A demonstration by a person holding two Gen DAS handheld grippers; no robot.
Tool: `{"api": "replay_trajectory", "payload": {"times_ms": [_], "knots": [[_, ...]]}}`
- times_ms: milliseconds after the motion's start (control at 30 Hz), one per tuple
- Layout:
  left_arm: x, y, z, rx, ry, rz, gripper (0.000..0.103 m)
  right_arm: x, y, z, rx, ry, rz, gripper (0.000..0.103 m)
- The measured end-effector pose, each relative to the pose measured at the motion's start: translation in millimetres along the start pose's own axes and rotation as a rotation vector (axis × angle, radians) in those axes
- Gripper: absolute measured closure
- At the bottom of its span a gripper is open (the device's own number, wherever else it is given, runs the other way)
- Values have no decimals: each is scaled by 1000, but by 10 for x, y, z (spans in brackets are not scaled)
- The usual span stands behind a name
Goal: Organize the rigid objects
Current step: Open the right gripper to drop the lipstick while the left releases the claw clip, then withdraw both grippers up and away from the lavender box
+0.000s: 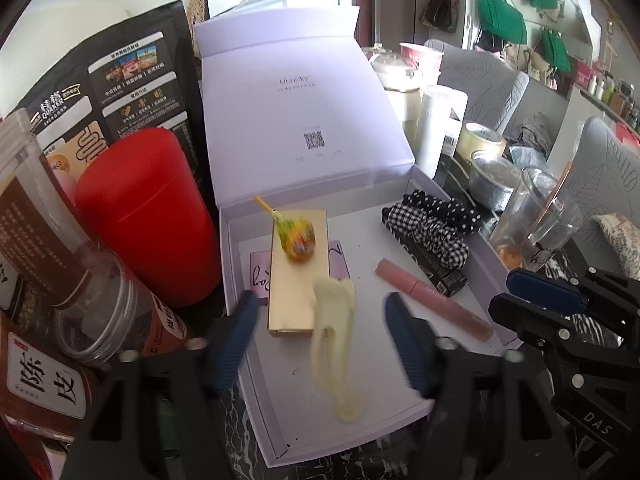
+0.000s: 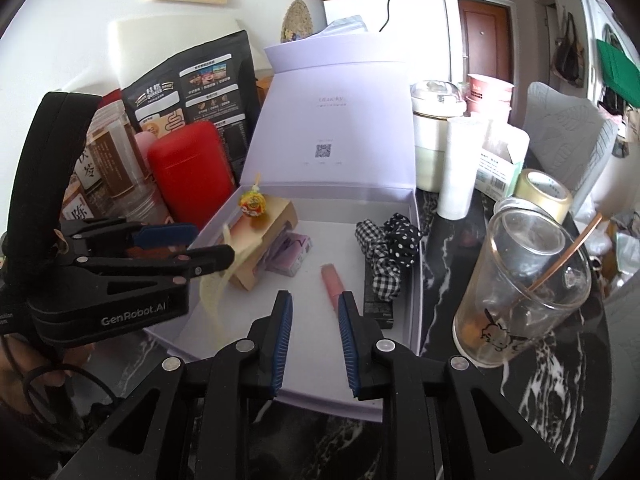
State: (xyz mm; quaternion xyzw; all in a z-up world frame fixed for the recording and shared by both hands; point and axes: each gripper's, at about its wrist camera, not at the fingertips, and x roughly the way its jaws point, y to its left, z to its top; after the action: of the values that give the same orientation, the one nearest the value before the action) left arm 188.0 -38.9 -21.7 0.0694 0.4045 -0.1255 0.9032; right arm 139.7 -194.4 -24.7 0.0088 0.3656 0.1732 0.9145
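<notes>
Fingers of the left gripper [image 1: 320,340] spread around a blurred pale-yellow item [image 1: 334,344]; the right gripper [image 2: 314,344] stands slightly parted, empty.

Right tongs [image 2: 313,330] slightly parted, empty, over lilac box [image 2: 414,280]; pink tube [image 2: 332,286] just ahead inside.

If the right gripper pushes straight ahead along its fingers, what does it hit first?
Most likely the pink tube lying on the box floor; the right gripper is open and empty, though depth is uncertain.
</notes>
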Motion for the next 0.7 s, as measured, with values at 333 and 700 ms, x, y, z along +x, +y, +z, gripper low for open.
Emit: {"api": "replay_trajectory", "payload": {"times_ms": [333, 700], "knots": [[-224, -2, 93, -11, -31, 2, 31, -173, 17, 85, -14, -23, -20, 79], [-623, 12, 180, -18, -97, 17, 31, -471, 119, 248, -45, -84, -40, 79]]}}
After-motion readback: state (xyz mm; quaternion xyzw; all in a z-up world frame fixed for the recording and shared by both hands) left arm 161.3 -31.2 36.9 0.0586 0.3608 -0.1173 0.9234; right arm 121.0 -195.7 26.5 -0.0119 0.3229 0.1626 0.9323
